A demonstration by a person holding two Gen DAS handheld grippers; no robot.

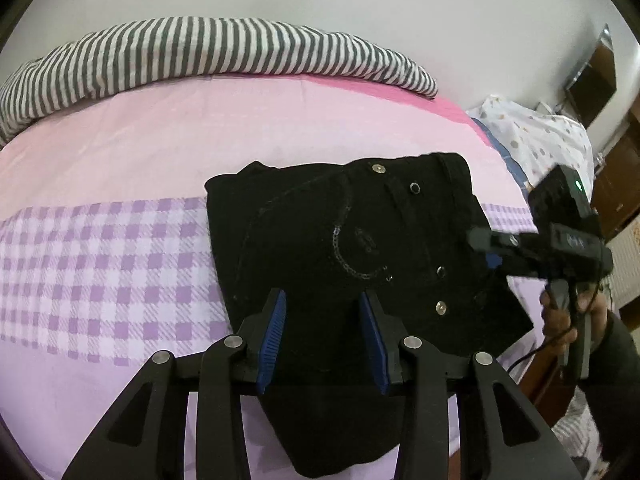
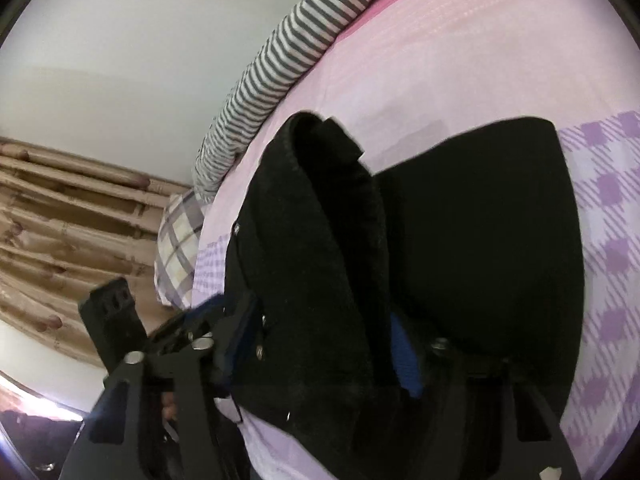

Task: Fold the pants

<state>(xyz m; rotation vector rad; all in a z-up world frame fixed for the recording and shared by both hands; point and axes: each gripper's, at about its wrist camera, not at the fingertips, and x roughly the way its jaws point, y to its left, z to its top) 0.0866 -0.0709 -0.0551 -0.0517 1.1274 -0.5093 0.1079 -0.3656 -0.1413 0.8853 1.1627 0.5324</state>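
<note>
Black pants (image 1: 340, 240) lie folded on the pink and purple bed sheet (image 1: 120, 160), waist with metal buttons toward the right. My left gripper (image 1: 322, 316) is open, its blue pads over the near edge of the pants with nothing between them. My right gripper (image 1: 486, 250) is at the pants' right edge, shut on the waistband. In the right wrist view the black fabric (image 2: 320, 260) stands up as a lifted fold between the fingers of the right gripper (image 2: 320, 344), and the rest of the pants (image 2: 480, 240) lies flat behind.
A grey and white striped duvet (image 1: 200, 52) runs along the far side of the bed. A dotted white pillow (image 1: 536, 136) lies at the right. A checked pillow (image 2: 176, 256) and beige curtains (image 2: 60, 220) show in the right wrist view.
</note>
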